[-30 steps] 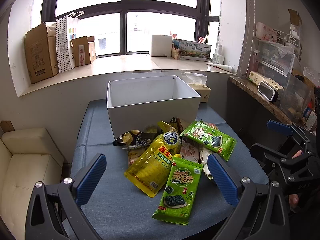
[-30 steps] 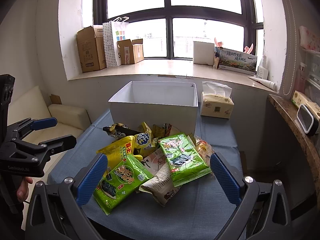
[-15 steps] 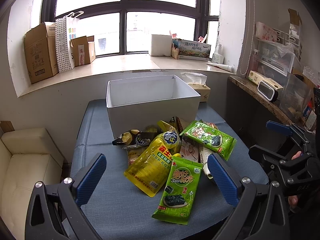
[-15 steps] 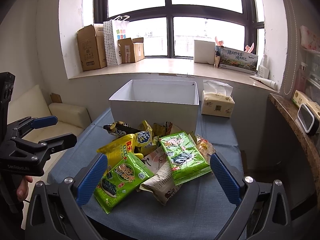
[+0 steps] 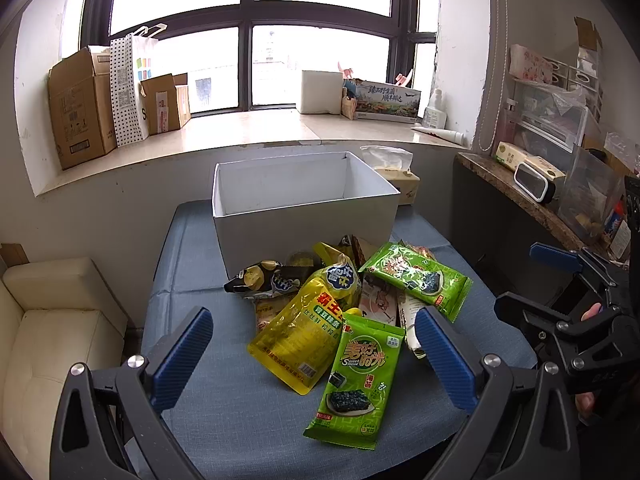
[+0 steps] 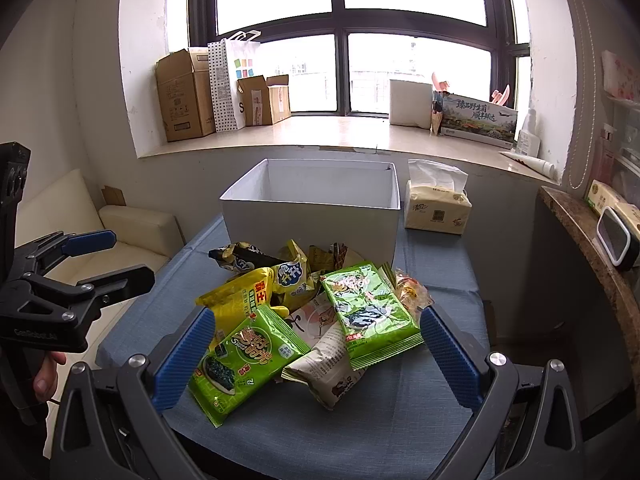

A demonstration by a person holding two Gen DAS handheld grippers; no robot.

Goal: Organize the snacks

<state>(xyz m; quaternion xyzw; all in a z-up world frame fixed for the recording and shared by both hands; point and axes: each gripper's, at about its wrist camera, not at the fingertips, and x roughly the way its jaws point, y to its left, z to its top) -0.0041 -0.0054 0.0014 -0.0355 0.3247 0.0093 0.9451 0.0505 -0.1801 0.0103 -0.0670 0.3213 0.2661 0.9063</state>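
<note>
Blue cloth covered the surface (image 5: 192, 360), which stood below a bright window whose glare washed out the view outside. We noted a white box (image 5: 304, 216) at the far side, open-topped; its floor was hidden behind the near wall in both views. Just in front of it lay the snack pile. A yellow pouch (image 5: 300, 336) leaned across the heap, and a green seaweed packet (image 5: 356, 376) lay nearest us, partly over the pouch. A second green packet (image 5: 416, 280) sat on the right of the pile, covering a pale wrapper (image 6: 328, 364) whose print we could not read. A dark packet (image 5: 260, 280) lay at the left by the box wall. Smaller packs under the heap were too buried to identify. A tissue pack (image 6: 436, 208) stood beside the box on the right.

We held the left tool (image 5: 312, 360) released, its blue pads spread wide above the near edge, gripping nothing. The right tool (image 6: 316, 356) was likewise released and empty, framing the pile. Each tool's body was cut off by the bottom of the frame.
</note>
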